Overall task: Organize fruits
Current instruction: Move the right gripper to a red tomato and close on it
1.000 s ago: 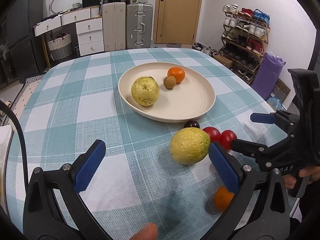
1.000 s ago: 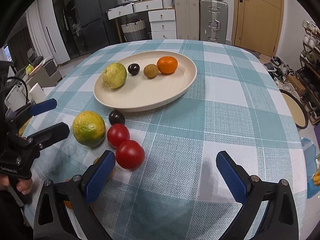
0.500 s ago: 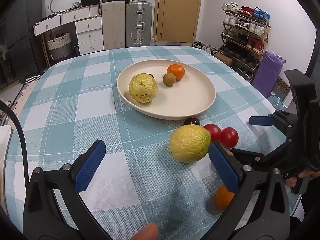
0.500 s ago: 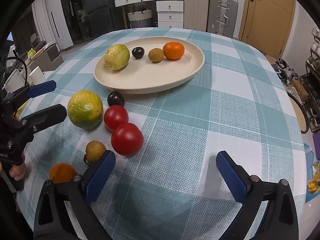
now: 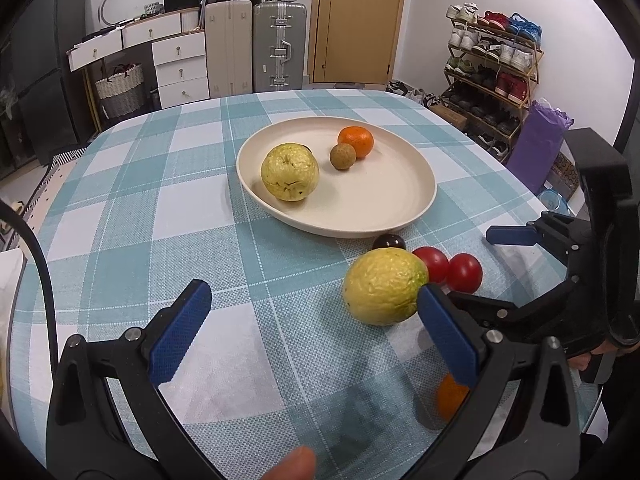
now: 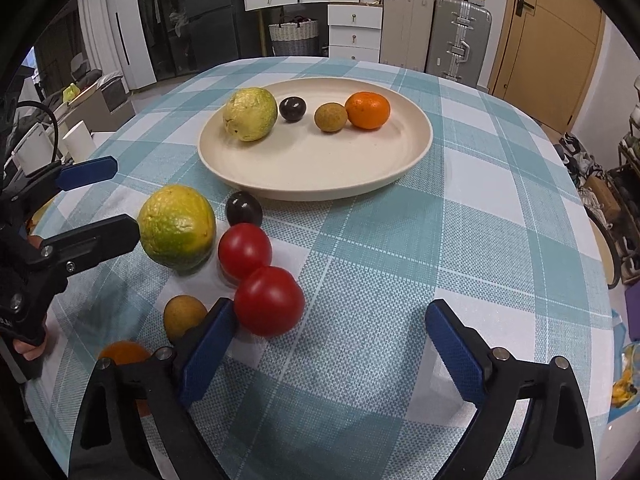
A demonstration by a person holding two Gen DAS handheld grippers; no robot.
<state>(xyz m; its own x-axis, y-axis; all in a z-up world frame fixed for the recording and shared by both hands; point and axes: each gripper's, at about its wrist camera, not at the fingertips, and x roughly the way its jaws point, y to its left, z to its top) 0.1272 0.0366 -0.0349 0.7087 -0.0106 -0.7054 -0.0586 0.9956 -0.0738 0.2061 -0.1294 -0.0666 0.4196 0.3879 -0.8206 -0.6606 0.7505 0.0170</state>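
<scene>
Teal-and-white checked cloth covers the desk (image 6: 480, 240), and on it sits a cream plate (image 6: 320, 172) holding a yellow-green guava (image 6: 250, 114), a dark plum (image 6: 293, 109), a small brown fruit (image 6: 330, 117) and an orange (image 6: 367, 110), set in a loose row along its far side.

Near the plate's front rim lies a second dark plum (image 6: 243, 209), and just beside it a large yellow-green citrus (image 6: 177, 226). Two red tomatoes touch one another: the farther tomato (image 6: 245, 250) sits next to the citrus, the nearer tomato (image 6: 269, 301) lies closest to the right-hand tool. Nearer the desk's edge lie another small brown fruit (image 6: 184, 316) and a second orange (image 6: 124, 352), partly hidden behind the tool's frame.

The right gripper (image 6: 328, 344) is tilted down over the cloth with its jaws closing. Its left blue pad (image 6: 206, 346) is just beside the nearer tomato, perhaps brushing it, while the other pad stands well apart on bare cloth; the tomato is at the edge of the gap and is not clamped.

The left gripper (image 5: 312, 332) hovers over the desk with its jaws spread wide and nothing between them. From its own camera the citrus lies just past its right pad (image 5: 446, 332), outside the gap. A fingertip (image 5: 292, 466) shows at the bottom edge of that view.

Against the far wall stand two suitcases (image 5: 256, 46), white drawers (image 5: 180, 68) and a shoe rack (image 5: 492, 68).
</scene>
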